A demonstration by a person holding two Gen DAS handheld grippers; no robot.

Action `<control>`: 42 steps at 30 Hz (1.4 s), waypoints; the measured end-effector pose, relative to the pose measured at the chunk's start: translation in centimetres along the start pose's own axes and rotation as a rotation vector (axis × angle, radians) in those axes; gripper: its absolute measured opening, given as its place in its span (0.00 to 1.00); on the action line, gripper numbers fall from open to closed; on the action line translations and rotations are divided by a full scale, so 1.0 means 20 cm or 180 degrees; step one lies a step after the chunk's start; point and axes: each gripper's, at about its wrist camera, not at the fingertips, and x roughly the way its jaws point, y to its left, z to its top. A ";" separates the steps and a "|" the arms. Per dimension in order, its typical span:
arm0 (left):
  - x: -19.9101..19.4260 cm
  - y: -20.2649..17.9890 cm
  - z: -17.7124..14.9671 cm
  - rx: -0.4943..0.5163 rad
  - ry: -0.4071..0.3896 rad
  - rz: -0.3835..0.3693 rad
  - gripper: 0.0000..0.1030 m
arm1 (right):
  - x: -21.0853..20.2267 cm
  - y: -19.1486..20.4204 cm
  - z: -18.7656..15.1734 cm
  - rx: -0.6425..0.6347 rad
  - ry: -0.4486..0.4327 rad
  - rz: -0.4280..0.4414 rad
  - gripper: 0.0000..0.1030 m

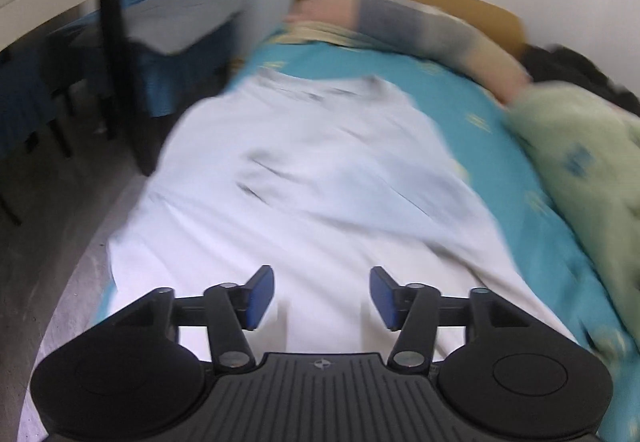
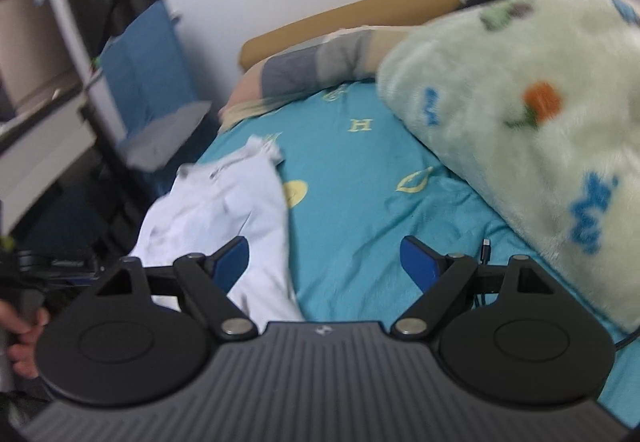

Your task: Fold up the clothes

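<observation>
Though motion blurs both views, my left hand-held gripper [image 1: 322, 298] and right hand-held gripper [image 2: 325, 267] gape empty over the white garment [image 1: 304, 178], cut off lower frame, on the bed [image 2: 360, 194].

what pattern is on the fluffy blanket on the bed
Pale green fleece blanket with blue and orange motifs; clearest in the right wrist view.

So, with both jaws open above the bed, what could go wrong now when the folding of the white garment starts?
1. The white garment hangs over the bed's edge near the chair; a pull might drag it onto the floor.
2. A cable lies on the turquoise sheet by the right gripper; its jaws could snag it.
3. The left gripper might pinch the sheet together with the garment.
</observation>
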 end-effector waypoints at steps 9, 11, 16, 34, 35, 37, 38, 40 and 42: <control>-0.38 -0.22 -0.43 -0.0021 -0.0061 -0.0464 0.77 | -0.35 -0.09 -0.17 0.0451 0.0508 0.0158 0.82; -0.42 -0.22 -0.48 0.0033 -0.0032 -0.0462 0.78 | -0.42 -0.15 -0.13 0.0620 0.0558 0.0154 0.82; -0.50 -0.11 -0.50 -0.0155 -0.0041 -0.0474 0.78 | -0.37 -0.27 -0.16 0.0150 0.1184 0.0300 0.81; -0.42 0.08 -0.46 -0.0808 -0.0008 -0.0505 0.78 | -0.07 -0.40 -0.47 -0.0666 0.2575 0.0653 0.49; -0.41 0.10 -0.45 -0.0847 -0.0007 -0.0519 0.78 | -0.09 -0.37 -0.45 -0.0746 0.2584 0.0674 0.31; -0.42 0.12 -0.44 -0.0918 -0.0015 -0.0544 0.78 | -0.15 -0.31 -0.40 -0.0824 0.2571 0.0717 0.11; -0.42 0.13 -0.44 -0.0951 -0.0022 -0.0554 0.78 | -0.19 -0.28 -0.37 -0.0837 0.2555 0.0740 0.08; -0.43 0.15 -0.44 -0.1018 -0.0035 -0.0575 0.78 | -0.27 -0.19 -0.30 -0.0945 0.2484 0.0812 0.05; -0.46 0.17 -0.43 -0.1078 -0.0078 -0.0595 0.78 | -0.36 -0.05 -0.21 -0.1111 0.2363 0.0871 0.04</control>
